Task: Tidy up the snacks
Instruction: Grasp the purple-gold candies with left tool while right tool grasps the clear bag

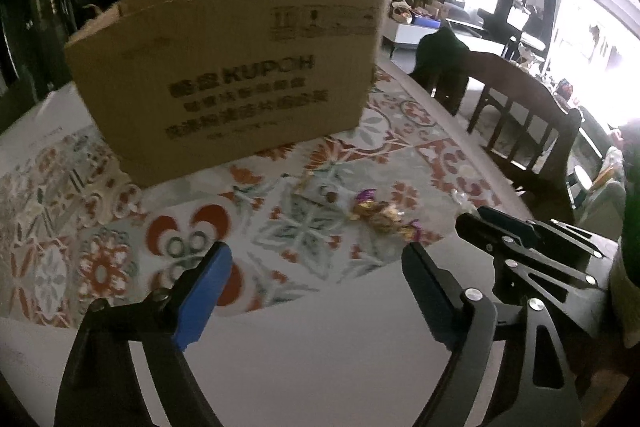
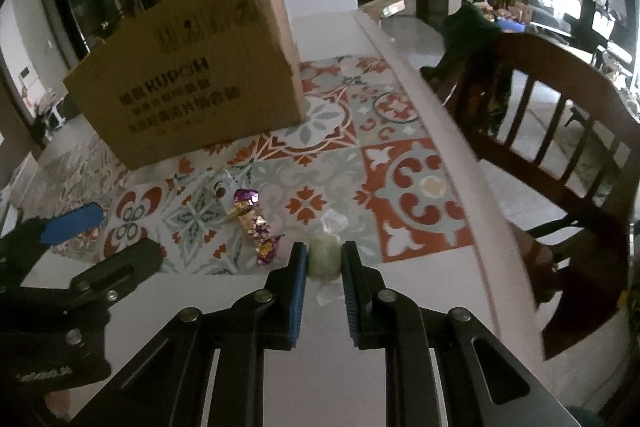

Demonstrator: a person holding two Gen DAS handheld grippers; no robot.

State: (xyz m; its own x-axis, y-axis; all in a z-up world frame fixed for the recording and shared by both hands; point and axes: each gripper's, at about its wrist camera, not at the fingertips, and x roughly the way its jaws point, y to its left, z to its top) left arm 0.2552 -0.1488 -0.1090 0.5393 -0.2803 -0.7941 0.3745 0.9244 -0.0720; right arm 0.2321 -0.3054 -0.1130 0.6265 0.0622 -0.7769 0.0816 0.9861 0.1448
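Note:
My right gripper [image 2: 325,249] is shut on a pale green candy in a clear wrapper [image 2: 323,261], low over the patterned table mat [image 2: 408,187]. Just left of it lies a pair of purple and gold foil candies [image 2: 252,219], with a small clear-wrapped sweet [image 2: 219,187] beyond them. A brown cardboard box [image 2: 192,75] stands upright at the back of the mat. In the left wrist view my left gripper [image 1: 316,255] hangs open above the table with nothing between its blue pads. The foil candies [image 1: 380,213] lie ahead and to its right, short of the box [image 1: 232,75].
A dark wooden chair [image 2: 560,131] stands beyond the table's right edge [image 2: 440,115]. The right gripper's black frame [image 1: 520,243] sits close to the right of my left one. White tabletop [image 1: 304,347] shows in front of the mat.

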